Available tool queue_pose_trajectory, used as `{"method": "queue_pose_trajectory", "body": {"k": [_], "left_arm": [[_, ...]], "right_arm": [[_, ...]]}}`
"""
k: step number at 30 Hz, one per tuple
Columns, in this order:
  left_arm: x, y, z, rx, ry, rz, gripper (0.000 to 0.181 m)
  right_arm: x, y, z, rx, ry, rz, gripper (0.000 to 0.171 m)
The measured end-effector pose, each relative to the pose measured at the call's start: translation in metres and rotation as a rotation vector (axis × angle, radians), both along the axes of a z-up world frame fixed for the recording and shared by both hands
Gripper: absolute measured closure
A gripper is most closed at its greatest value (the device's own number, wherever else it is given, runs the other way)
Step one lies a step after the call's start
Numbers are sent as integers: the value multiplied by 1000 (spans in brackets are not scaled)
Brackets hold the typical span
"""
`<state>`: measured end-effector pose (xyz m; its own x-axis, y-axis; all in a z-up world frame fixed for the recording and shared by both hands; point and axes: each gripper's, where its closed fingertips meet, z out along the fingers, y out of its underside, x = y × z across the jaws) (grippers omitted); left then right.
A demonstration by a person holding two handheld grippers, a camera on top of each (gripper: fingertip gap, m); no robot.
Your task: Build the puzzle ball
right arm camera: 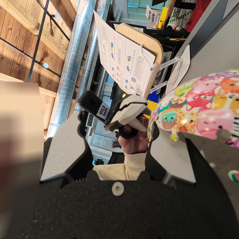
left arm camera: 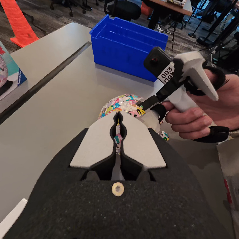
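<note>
On the grey surface [left arm camera: 54, 116]: one partly built puzzle ball [left arm camera: 122, 104], a colourful curved shell, sitting in front of one blue bin [left arm camera: 124, 51]. Left tool [left arm camera: 118, 114] is clamped narrow on the shell's near edge; patterned piece shows in the slit between its fingers. Right tool [right arm camera: 116, 129] is spread wide, one finger [right arm camera: 166, 155] tucked under the shell rim, the other clear, gripping nothing. One loose piece [left arm camera: 164, 135] lies just beside the ball. One orange cone [left arm camera: 19, 22] on the floor, one puzzle box [left arm camera: 9, 72] at far left. One instruction sheet [right arm camera: 124, 56] on a stand.
</note>
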<state>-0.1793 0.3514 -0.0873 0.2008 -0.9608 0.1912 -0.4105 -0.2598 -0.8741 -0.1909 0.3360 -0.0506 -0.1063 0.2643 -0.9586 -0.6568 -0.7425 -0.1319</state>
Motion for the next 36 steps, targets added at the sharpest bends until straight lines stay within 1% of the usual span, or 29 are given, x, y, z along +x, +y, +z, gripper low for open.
{"method": "queue_pose_trajectory", "body": {"k": [5,10,13,16,19,22,24,26,28,31,34,36], "left_arm": [[3,-4,-12,8,68,-31,181],[0,0,-2,21,35,-17,181],[1,0,-14,28,86,-26,181],[3,-4,-11,8,66,-42,181],[2,-1,-3,29,36,-22,181],[4,-2,-14,32,74,-33,181],[2,-1,-11,17,71,-34,181],[-1,5,-2,30,30,-6,181],[-1,2,1,17,17,-17,181],[3,-3,-13,42,82,-38,181],[-1,1,-1,21,29,-23,181],[-13,15,13,41,-21,38,181]], "right_arm": [[-1,0,0,-1,-1,4,68],[0,1,1,1,4,3,69],[-1,1,1,-1,6,5,69],[-1,1,1,0,-1,7,68],[0,0,1,-1,4,7,68],[-1,0,0,-4,3,10,67],[-2,-1,1,2,-4,12,68],[-1,-1,1,0,2,12,68],[-1,-1,1,-3,6,11,69],[-2,0,1,-5,0,14,67],[-2,-1,2,-1,-5,11,67],[-1,-1,2,-1,-1,11,67]]}}
